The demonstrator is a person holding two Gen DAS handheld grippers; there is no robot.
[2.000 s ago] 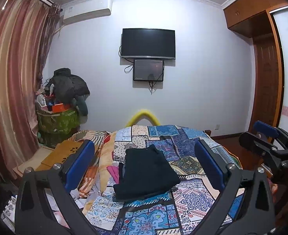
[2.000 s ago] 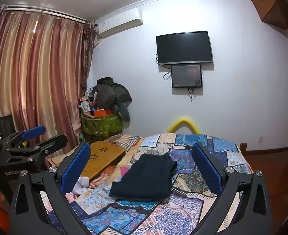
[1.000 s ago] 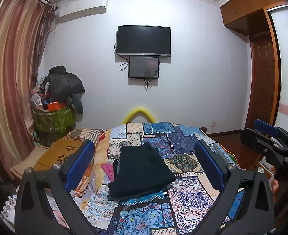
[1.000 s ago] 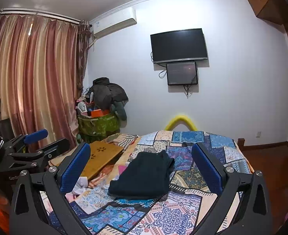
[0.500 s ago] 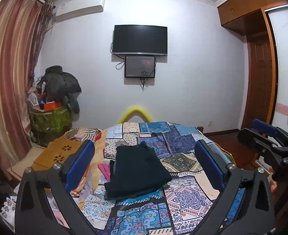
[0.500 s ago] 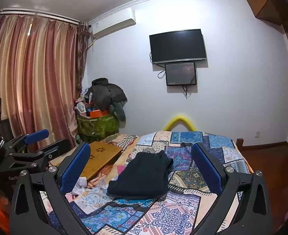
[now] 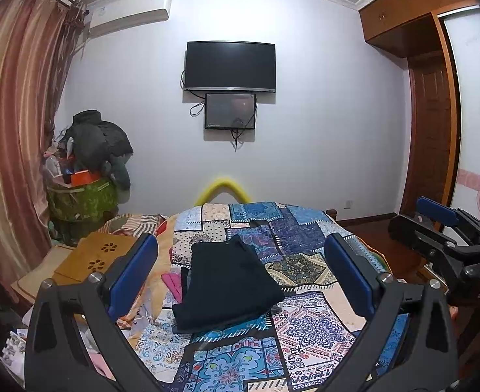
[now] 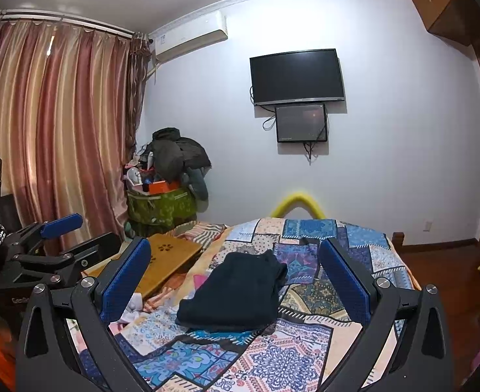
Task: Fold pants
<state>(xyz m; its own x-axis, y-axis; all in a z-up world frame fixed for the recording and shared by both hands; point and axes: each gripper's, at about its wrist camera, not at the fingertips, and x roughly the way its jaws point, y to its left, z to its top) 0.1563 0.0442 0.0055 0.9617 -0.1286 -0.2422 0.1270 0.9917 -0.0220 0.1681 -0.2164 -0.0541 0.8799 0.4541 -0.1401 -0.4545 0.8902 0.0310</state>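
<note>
A bed (image 7: 308, 333) covered by a patchwork quilt (image 8: 312, 356) in blues, creams and pinks fills the lower half of both views. On the quilt, nearer the left edge of the bed than the right and about midway along its length, lie the dark pants (image 7: 227, 281), already folded into a compact, roughly rectangular stack. A flat wooden lap tray (image 8: 171, 258) rests off the bed's left edge, with crumpled light and pink fabric (image 7: 171, 281) between it and the pants. The left gripper (image 7: 240, 274) hovers above the near end of the bed, jaws spread wide and holding nothing, the pants framed between its blue pads (image 7: 132, 277). The right gripper (image 8: 236, 277) hangs likewise, parted wide and empty, well apart from the pants.
</note>
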